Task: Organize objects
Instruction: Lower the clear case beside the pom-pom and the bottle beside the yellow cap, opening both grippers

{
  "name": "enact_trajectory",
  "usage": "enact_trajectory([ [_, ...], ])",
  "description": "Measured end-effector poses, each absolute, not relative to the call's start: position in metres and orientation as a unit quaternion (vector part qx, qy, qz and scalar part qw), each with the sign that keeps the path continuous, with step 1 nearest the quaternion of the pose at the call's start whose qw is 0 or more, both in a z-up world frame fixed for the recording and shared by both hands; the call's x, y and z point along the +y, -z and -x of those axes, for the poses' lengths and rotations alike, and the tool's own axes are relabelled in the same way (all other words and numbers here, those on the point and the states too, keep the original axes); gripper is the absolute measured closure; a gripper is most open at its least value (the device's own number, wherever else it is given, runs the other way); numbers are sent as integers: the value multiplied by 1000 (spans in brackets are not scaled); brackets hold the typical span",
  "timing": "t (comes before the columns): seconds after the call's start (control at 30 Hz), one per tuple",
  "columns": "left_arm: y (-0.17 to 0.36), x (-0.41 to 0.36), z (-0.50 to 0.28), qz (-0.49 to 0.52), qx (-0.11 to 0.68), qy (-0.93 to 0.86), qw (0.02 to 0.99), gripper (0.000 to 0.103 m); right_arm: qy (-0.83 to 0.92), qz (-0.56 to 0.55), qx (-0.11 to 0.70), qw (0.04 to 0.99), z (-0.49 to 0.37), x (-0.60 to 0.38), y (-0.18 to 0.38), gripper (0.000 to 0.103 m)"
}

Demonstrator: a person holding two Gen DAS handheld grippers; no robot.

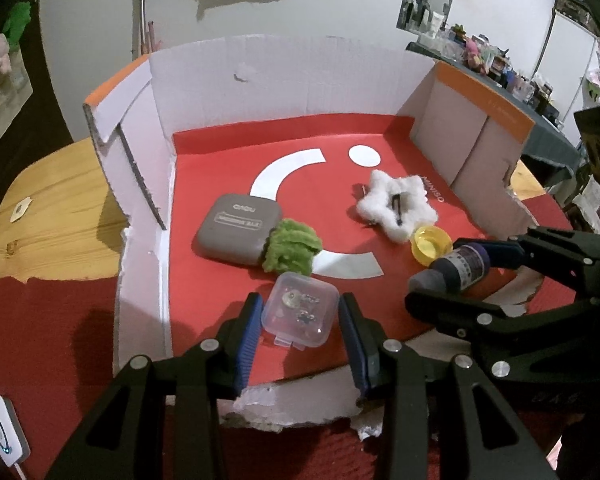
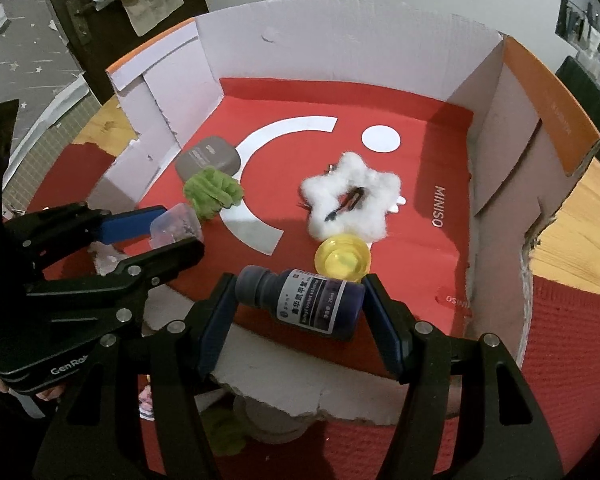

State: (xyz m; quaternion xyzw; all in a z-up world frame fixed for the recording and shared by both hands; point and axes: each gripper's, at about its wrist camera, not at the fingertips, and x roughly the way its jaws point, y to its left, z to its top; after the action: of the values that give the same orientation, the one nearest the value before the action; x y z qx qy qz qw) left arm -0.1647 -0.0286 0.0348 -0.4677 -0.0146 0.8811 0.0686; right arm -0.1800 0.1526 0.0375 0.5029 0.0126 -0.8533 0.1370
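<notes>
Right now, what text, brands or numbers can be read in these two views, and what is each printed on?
"MINISO": red box floor.
"GenRo", cut off: left gripper body, seen from the right wrist.
"Violet solution": bottle label, roughly; the Chinese characters and small print are too blurred.
"cnou", roughly: grey case; the boxed line below it is unreadable.
Orange flap: print too faint.

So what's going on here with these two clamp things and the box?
A person is sorting small items into a cardboard box lined in red. The left gripper straddles a small clear plastic case; the right gripper holds a dark purple bottle lying on its side. Both are at the box's near edge. A grey case, green fuzzy scrunchie, white star clip and yellow cap already lie inside.
</notes>
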Motion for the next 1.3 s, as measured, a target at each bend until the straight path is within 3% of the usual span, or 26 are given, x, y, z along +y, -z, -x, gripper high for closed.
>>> enact_trajectory([
  [1.3, -29, -31, 179, 458, -16, -887, 55, 62, 878, -472, 20, 80, 200, 166, -28, 41],
])
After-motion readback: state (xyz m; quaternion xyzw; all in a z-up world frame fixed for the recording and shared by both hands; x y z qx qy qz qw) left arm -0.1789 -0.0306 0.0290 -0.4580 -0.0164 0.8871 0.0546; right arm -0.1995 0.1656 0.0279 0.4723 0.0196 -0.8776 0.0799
